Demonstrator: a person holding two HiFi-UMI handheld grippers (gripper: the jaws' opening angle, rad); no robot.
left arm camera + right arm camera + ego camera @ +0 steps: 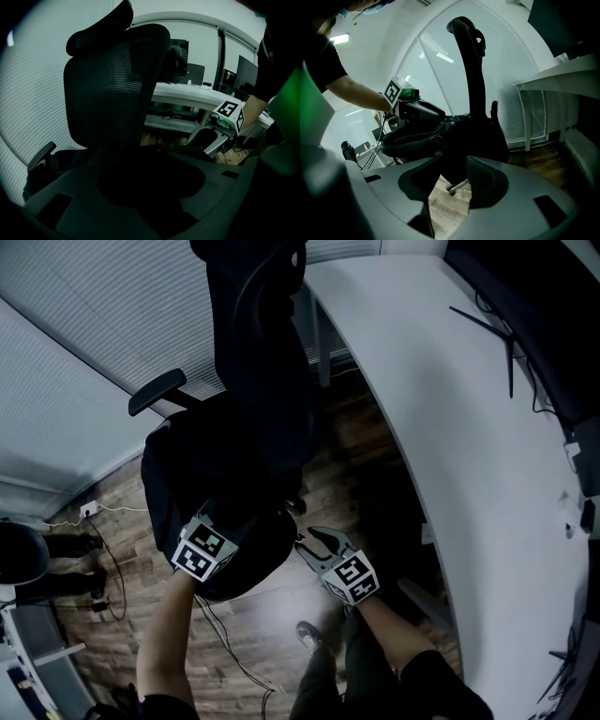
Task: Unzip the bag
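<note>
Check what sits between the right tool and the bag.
Nothing: the right gripper view shows only floor through the gap between the right tool and the bag.

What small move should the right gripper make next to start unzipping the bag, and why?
Probably ease the right gripper forward until the zipper of the bag comes between its jaws. The jaws stand open with only floor between them, the bag lies just ahead on the chair, and the left gripper is at the bag's top.

Left gripper [152,182] and right gripper [315,542] are grey plastic, each with a white cube [352,578] of black square markers. I'm in black short sleeves [442,682] and dark trousers [317,692].
</note>
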